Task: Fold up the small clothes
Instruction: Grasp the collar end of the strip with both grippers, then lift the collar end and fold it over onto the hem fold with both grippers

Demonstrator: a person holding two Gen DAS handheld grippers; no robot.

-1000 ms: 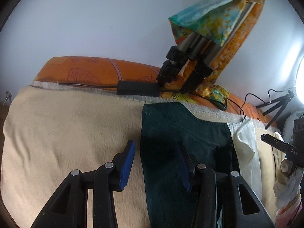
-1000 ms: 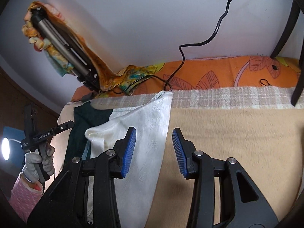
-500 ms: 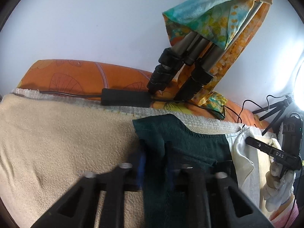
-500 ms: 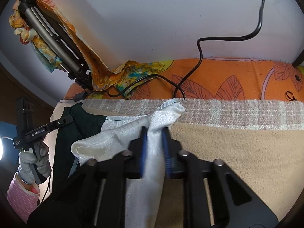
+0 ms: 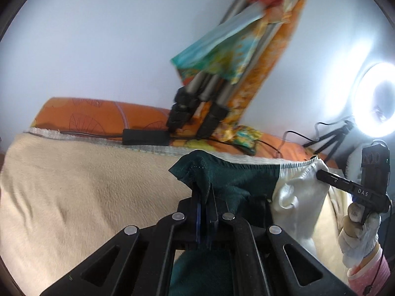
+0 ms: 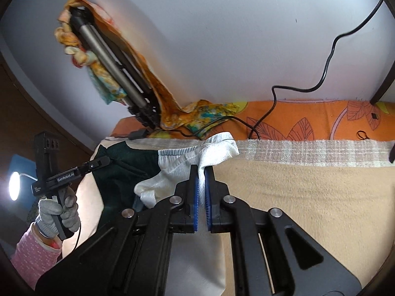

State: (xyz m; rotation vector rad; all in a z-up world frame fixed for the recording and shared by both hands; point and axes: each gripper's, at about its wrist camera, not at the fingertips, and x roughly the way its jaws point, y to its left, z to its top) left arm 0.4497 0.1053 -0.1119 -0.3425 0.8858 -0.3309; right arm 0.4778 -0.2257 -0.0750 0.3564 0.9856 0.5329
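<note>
Garment (image 5: pixel 237 180) corners pinched in both claws.

Both views are bright and evenly lit, with a fisheye bend and dark corners. In the left view a ring light (image 5: pixel 377 98) blows out to white glare at the right edge, and the tripod (image 5: pixel 237 56) with its draped cloth (image 5: pixel 217 59) is smeared by motion blur. In the right view a lamp (image 6: pixel 14 185) glares at the left edge, and the wall (image 6: pixel 222 37) carries soft shadows.

Home bedroom, blanket-covered bed (image 5: pixel 74 192), orange pillow (image 6: pixel 308 120), ring light (image 5: pixel 377 103)
</note>
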